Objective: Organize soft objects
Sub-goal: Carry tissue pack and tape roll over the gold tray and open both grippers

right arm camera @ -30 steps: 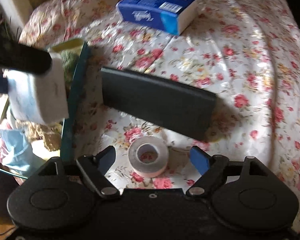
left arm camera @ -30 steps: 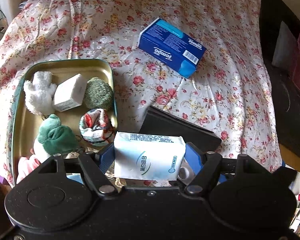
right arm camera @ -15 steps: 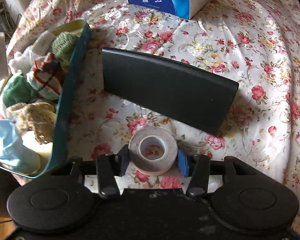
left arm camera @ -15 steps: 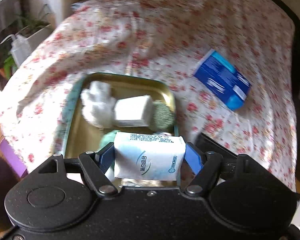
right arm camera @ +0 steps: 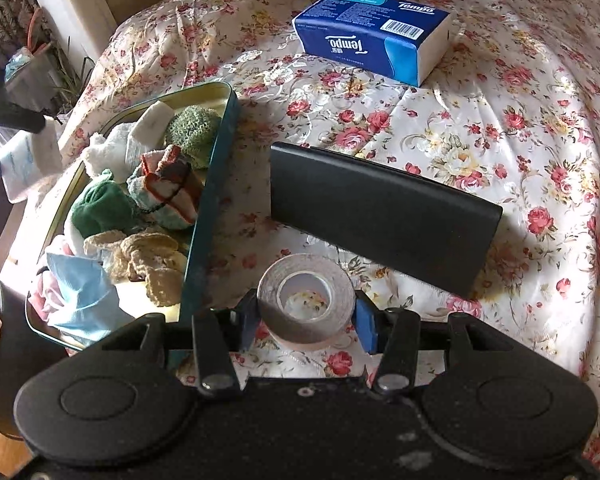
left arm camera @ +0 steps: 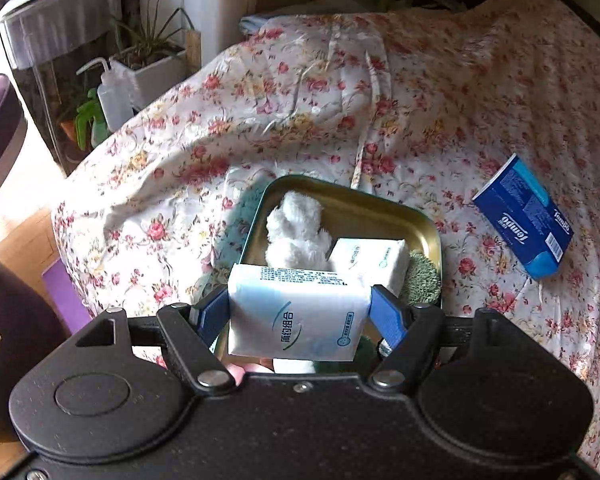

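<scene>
My left gripper [left arm camera: 298,312] is shut on a white tissue pack [left arm camera: 296,312] and holds it above the near end of a teal tin tray [left arm camera: 380,200]. The tray holds a white plush [left arm camera: 296,232], another tissue pack [left arm camera: 366,256], a green scrubber [left arm camera: 422,280] and several more soft items [right arm camera: 140,208]. My right gripper [right arm camera: 306,316] is shut on a roll of tape [right arm camera: 306,300], just above the floral bedspread and right of the tray [right arm camera: 214,184].
A blue Tempo tissue box [right arm camera: 372,34] lies at the far side of the bed and also shows in the left wrist view [left arm camera: 526,216]. A black flat case [right arm camera: 380,212] lies just beyond the tape. Plants and a squeeze bottle [left arm camera: 108,96] stand left of the bed.
My left gripper has swung left and pulled back with the tissue pack, now over the tray's near end. My right gripper closed on the tape roll and lifted it slightly.
</scene>
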Action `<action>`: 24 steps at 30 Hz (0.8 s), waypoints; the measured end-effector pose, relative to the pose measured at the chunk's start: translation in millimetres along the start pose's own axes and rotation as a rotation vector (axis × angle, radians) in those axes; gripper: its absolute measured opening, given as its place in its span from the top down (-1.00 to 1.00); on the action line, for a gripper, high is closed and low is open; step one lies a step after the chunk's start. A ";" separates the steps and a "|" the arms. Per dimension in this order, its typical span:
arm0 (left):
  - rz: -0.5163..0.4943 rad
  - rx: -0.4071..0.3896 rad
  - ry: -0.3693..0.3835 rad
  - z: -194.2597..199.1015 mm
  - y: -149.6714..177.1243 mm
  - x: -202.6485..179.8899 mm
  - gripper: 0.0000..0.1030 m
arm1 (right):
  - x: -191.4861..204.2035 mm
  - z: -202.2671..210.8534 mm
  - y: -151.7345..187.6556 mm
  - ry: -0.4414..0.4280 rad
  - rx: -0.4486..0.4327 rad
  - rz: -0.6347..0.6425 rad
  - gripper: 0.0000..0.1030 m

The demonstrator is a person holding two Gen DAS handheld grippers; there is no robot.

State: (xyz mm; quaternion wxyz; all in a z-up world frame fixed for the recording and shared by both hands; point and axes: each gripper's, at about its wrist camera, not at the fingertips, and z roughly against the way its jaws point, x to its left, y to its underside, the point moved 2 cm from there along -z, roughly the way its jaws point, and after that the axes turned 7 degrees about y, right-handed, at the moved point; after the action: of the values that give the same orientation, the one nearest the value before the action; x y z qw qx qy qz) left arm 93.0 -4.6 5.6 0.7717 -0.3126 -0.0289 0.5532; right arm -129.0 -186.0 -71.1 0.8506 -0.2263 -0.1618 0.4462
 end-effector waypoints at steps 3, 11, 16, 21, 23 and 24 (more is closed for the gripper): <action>0.015 0.022 -0.019 -8.0 -0.8 2.2 -0.35 | 2.9 13.7 -6.6 -0.016 -0.034 0.006 0.07; 0.042 0.070 -0.036 -23.4 1.0 6.9 -0.35 | 30.7 43.8 -58.6 -0.072 -0.132 0.045 0.07; 0.046 0.074 -0.036 -27.8 -0.1 8.2 -0.36 | 56.3 55.6 -79.1 -0.094 -0.175 0.094 0.07; 0.062 0.061 -0.016 -26.0 -5.4 9.7 -0.37 | 72.5 55.0 -88.8 -0.107 -0.178 0.119 0.07; 0.082 0.056 -0.010 -24.6 -7.4 12.6 -0.38 | 75.7 53.6 -90.9 -0.116 -0.173 0.119 0.07; 0.091 0.055 -0.009 -24.4 -8.2 14.0 -0.38 | 77.0 52.3 -92.2 -0.120 -0.168 0.118 0.07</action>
State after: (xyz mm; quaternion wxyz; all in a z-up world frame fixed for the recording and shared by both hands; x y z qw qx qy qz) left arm 114.7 -4.9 -14.0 0.7539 -0.2899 -0.0029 0.5895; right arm -48.4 -155.3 27.6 0.7898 -0.2789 -0.2357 0.4929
